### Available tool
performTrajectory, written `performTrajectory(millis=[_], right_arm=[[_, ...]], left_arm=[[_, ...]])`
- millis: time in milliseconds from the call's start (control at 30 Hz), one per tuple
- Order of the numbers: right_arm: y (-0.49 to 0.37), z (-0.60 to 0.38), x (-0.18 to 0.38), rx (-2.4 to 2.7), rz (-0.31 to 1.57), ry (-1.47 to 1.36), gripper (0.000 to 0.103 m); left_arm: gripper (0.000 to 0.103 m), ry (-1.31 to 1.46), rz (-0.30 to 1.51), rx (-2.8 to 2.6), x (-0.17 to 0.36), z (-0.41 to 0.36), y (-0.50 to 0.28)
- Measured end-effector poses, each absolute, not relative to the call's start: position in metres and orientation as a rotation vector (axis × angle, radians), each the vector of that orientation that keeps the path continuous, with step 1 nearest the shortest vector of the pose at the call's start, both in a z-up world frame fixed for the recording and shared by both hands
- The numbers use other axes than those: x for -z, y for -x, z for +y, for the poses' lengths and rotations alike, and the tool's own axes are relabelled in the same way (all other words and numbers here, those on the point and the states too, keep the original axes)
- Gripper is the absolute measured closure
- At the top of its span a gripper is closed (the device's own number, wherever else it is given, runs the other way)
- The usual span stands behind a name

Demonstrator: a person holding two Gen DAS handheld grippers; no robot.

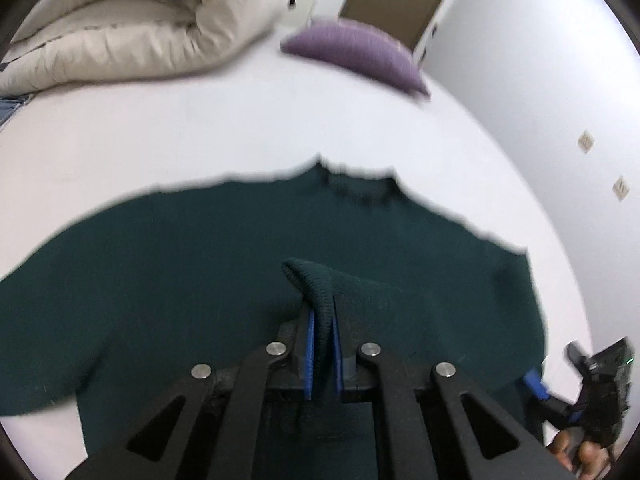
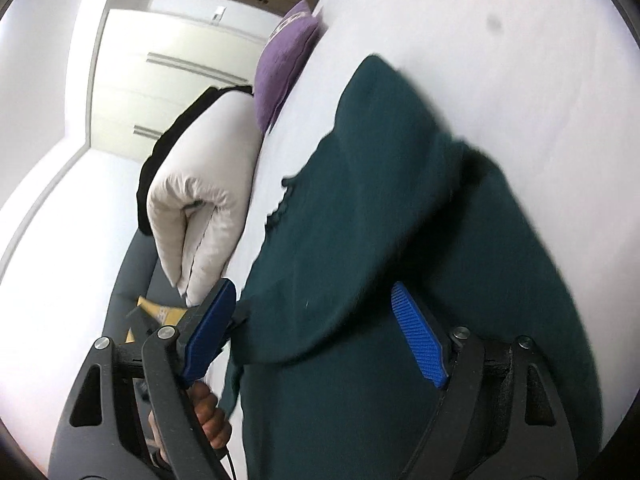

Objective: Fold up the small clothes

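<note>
The left gripper (image 1: 323, 316) had its jaws clamped on the dark green knitted sweater's (image 1: 200, 260) ribbed cuff on the white bed (image 1: 200, 128); the right gripper's (image 2: 316, 336) jaws gaped; next, probably, the sleeve fold.

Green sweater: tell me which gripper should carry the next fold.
Left. The left gripper is shut on a pinched ridge of the sweater spread on the bed, so it can probably draw the fabric over at once. The right gripper is open at the sweater's edge, gripping nothing.

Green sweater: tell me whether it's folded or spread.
Mostly spread. The green sweater lies flat on the white bed, collar up; only one ribbed edge is lifted, pinched in the left gripper.
</note>
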State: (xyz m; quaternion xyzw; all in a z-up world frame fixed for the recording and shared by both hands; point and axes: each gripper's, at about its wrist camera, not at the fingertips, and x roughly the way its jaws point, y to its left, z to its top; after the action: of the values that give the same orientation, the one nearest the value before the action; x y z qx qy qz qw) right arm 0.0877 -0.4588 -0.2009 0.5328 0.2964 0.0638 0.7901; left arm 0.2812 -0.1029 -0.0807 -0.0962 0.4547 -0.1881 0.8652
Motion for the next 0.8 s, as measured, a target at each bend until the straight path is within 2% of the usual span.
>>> performTrajectory(millis=[100,200,300,367,433,467,567,800], right_arm=[[-0.103,-0.478,0.204,-0.092,0.624,-1.196,0.023],[-0.109,-0.5,0.207,-0.055,0.575,-1.262,0.026],[-0.105,-0.52,0.213,-0.014,0.52,-1.302,0.039],[-0.099,-0.529,0.22,-0.023,0.506,-1.321,0.053],[-0.094,-0.533,0.226,-0.031,0.51,-1.319,0.061],[-0.093,-0.533,0.227,-0.042,0.516,-1.305,0.061],[-0.083,-0.531,0.214,0.016,0.593,-1.223,0.054],[-0.115,-0.526,0.154,0.107,0.657,-0.898,0.054]], left_arm=[[0.095,0.239,0.89,0.385,0.072,-0.097,-0.289],[0.095,0.224,0.881,0.357,0.085,-0.093,-0.294],[0.094,0.24,0.924,0.331,0.118,-0.09,-0.303],[0.093,0.259,0.955,0.314,0.142,-0.086,-0.306],[0.092,0.281,0.921,0.323,0.149,-0.084,-0.303],[0.091,0.282,0.914,0.325,0.148,-0.083,-0.302],[0.09,0.287,0.903,0.337,0.15,-0.082,-0.302],[0.089,0.33,0.873,0.362,0.16,-0.077,-0.299]])
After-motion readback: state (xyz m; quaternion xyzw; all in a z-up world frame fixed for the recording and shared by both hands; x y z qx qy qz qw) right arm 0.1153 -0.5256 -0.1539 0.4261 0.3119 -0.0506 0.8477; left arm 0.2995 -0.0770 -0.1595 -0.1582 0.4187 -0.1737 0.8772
